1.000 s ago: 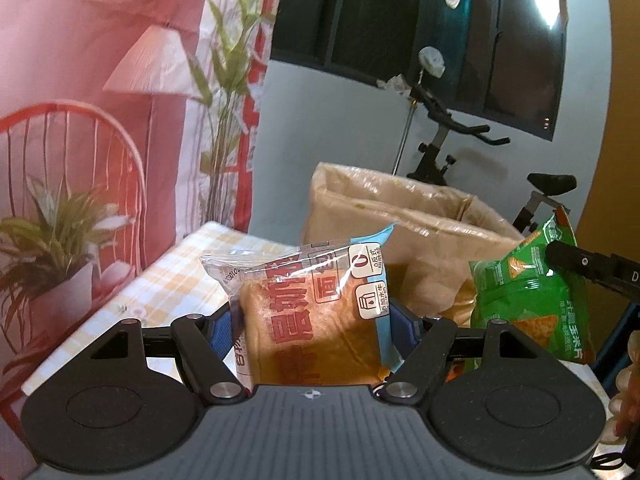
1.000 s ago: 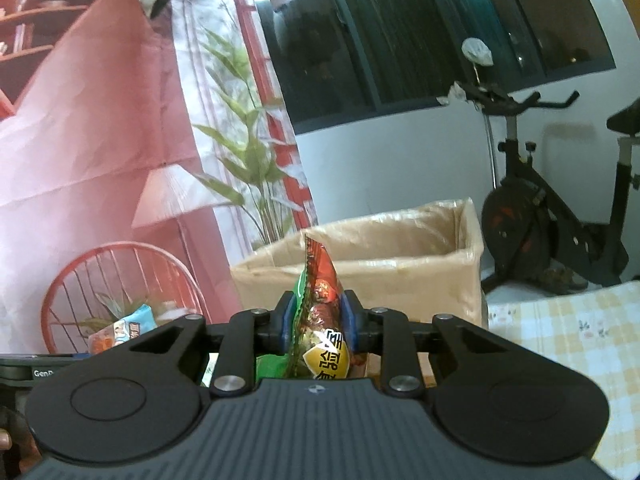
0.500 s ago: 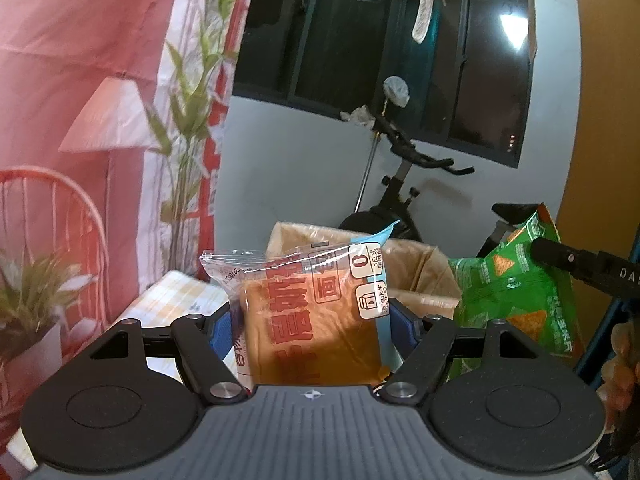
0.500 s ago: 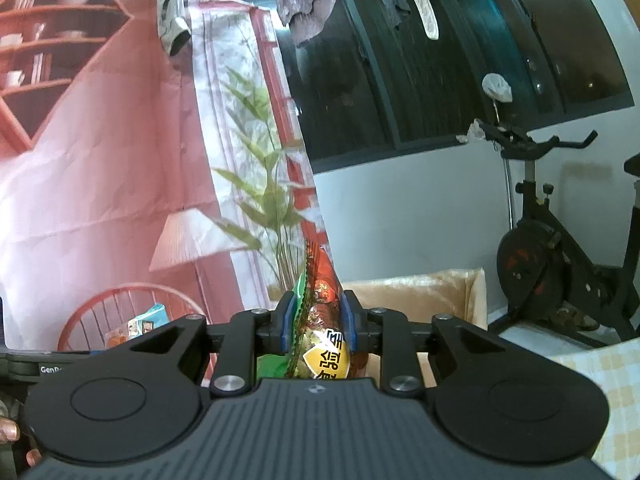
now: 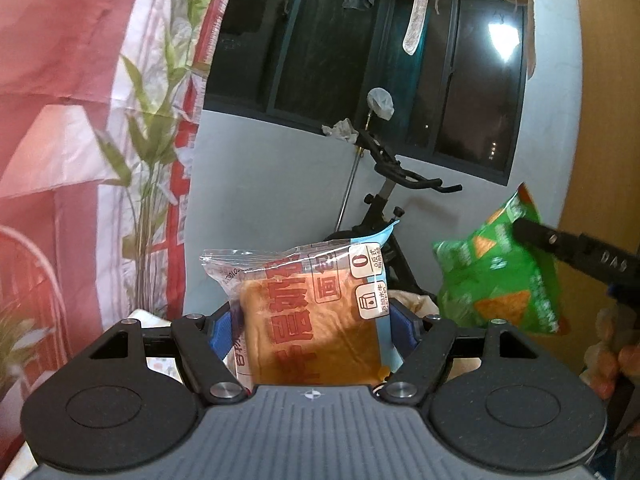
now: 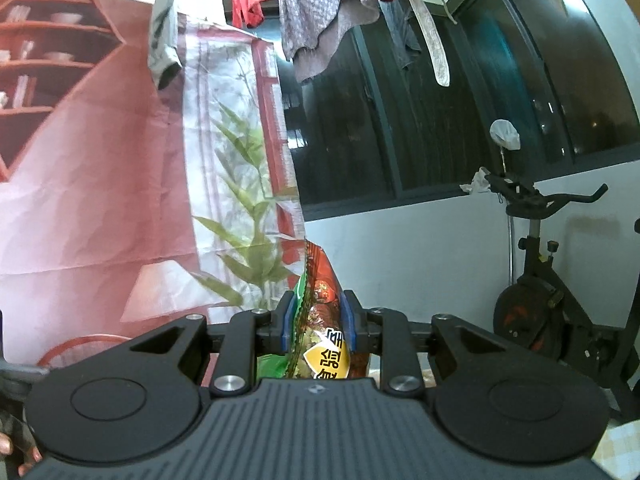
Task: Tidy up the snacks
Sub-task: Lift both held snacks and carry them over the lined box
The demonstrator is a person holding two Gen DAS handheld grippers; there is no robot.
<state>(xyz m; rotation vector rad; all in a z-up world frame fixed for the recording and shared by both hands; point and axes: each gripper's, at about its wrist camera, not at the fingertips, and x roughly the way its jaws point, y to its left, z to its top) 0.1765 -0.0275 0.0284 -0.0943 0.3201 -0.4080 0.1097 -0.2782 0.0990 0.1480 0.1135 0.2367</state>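
Note:
My left gripper (image 5: pixel 311 330) is shut on a clear-wrapped bread packet (image 5: pixel 308 312) with red print, held high in the air. My right gripper (image 6: pixel 318 320) is shut on a green chip bag (image 6: pixel 320 320), seen edge-on between its blue pads. That same green bag (image 5: pixel 500 280) shows in the left wrist view at the right, with the right gripper's black finger (image 5: pixel 576 252) on it. Only a sliver of the brown cardboard box (image 5: pixel 412 300) shows, behind the bread packet.
An exercise bike (image 6: pixel 552 300) stands by the white wall under a dark window. A pink printed backdrop (image 6: pixel 80 200) hangs at the left. Clothes (image 6: pixel 320 12) hang overhead. A corner of checked tablecloth (image 6: pixel 620 444) shows low right.
Both grippers have risen and tilted upward with their snacks. The cardboard box and checked table have dropped almost out of both views.

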